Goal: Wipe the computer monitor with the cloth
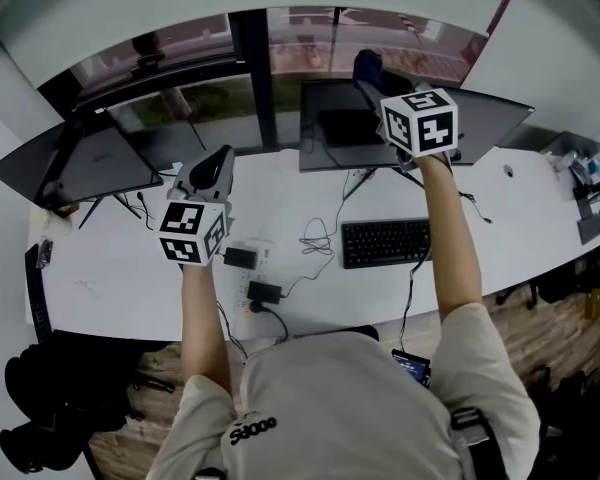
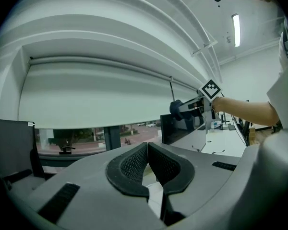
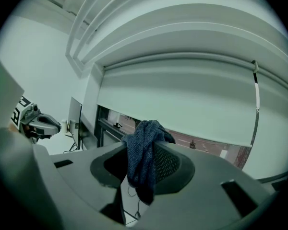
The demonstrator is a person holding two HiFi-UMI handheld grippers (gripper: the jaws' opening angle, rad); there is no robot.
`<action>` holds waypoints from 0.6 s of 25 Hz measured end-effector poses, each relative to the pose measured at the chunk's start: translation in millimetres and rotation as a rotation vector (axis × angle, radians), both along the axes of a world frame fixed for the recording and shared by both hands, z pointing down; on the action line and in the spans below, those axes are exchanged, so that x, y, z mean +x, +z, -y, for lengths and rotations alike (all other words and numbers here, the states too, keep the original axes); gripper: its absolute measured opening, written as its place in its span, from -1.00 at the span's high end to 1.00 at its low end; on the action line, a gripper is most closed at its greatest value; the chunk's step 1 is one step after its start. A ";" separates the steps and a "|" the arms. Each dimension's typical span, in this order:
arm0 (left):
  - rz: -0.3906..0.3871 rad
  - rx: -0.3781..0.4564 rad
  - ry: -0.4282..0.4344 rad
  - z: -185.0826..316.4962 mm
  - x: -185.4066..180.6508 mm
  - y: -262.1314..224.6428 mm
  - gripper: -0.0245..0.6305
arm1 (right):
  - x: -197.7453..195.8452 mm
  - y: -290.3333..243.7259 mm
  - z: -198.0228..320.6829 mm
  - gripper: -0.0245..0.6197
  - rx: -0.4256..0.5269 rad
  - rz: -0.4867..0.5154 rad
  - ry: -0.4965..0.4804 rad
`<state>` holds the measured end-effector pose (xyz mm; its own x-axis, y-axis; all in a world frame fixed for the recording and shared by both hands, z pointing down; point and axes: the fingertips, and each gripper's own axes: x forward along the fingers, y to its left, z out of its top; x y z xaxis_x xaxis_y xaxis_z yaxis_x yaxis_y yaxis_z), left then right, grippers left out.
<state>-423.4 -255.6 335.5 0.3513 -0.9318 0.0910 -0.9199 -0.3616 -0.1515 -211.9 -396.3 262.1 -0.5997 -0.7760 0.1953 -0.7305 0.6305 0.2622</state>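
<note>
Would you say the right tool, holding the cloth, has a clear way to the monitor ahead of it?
Probably yes: the right tool, shut on the cloth, hovers at the monitor's top edge, with nothing visible between them.

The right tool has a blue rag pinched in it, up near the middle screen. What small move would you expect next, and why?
Probably lower the right gripper so the cloth meets the face of the monitor. Its fingers are shut on the cloth, which hangs near the monitor's top edge, apparently not yet touching it.
</note>
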 end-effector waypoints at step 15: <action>0.041 0.010 0.082 -21.0 -46.3 -5.8 0.87 | -105.3 -0.8 -30.8 0.58 -0.061 0.100 -0.098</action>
<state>-469.7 -234.5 329.7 0.4229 -0.9009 0.0978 -0.8800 -0.4340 -0.1929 -317.2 -365.5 261.3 -0.6907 -0.7014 0.1760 -0.6854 0.7125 0.1500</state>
